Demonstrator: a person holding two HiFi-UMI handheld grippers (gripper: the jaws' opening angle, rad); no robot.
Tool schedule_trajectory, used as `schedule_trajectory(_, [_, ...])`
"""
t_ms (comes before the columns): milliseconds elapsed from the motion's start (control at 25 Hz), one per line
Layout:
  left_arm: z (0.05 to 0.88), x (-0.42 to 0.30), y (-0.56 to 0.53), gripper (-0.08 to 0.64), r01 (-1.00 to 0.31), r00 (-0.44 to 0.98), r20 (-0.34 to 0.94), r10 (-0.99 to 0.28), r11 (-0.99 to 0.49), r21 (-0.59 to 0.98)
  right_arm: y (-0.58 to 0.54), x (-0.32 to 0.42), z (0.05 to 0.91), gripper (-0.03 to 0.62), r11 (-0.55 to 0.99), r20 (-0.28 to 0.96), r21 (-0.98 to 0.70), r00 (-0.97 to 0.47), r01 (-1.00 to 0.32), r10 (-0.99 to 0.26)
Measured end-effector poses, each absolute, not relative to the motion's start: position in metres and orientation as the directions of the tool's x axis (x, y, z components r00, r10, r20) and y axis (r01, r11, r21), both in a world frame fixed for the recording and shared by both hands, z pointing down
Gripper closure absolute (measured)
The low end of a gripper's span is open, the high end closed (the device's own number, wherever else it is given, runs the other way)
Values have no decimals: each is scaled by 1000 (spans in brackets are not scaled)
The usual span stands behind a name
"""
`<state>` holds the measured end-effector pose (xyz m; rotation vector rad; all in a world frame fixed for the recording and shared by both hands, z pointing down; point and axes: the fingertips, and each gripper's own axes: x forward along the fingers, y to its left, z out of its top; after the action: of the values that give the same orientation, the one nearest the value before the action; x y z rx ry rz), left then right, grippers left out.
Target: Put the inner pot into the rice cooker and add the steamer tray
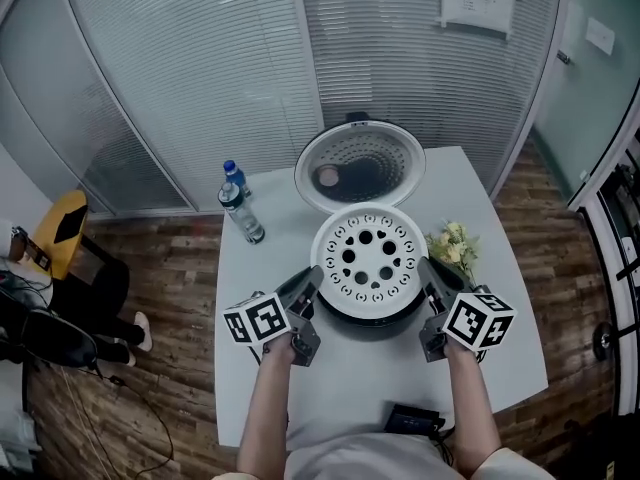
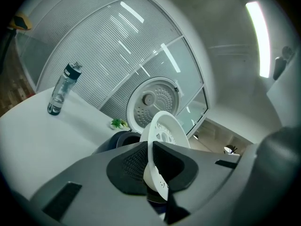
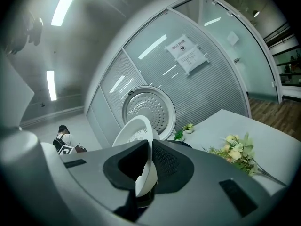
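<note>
We held the steamer tray (image 1: 366, 259) between both grippers, one at each side of its rim. The left gripper (image 1: 312, 286) had its jaws nearly together, pinched on the tray's left edge. The right gripper (image 1: 430, 271) was closed the same way on the right edge. In each gripper view the thin white rim ran straight between the dark pads.

The tray lay flat, holes up, directly over the mouth of the rice cooker (image 1: 372, 325). Only a dark crescent of the cooker showed under the tray's near edge. We could not tell whether the tray was already resting on the cooker or hanging just above it. The tray also hid the inner pot, so we could not say whether it was in place.

We judged that the next move turned on that up-and-down relation. The opening lay straight below the jaws, so the tray needed to go down level, with neither hand leading. Both hands were equally near, on opposite ends of a line across the tray.

The open lid (image 1: 360, 166) stood behind the tray, away from us. The flowers (image 1: 452, 246) sat just beside the right gripper, and we thought they might be brushed when the jaws let go outward. The bottle (image 1: 240, 206) stood well clear on the left. The table (image 1: 500, 368) offered bare room on our near side for drawing back.
</note>
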<state>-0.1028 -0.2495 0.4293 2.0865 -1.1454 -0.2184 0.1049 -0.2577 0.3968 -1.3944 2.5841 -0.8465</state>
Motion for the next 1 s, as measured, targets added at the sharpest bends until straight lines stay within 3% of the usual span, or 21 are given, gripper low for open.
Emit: schedule_trajectory(1000, [469,-101,-268,520,-734,575,311,-757,-309,605,-286,104,445,548,399,268,-492,-571,-774,-776])
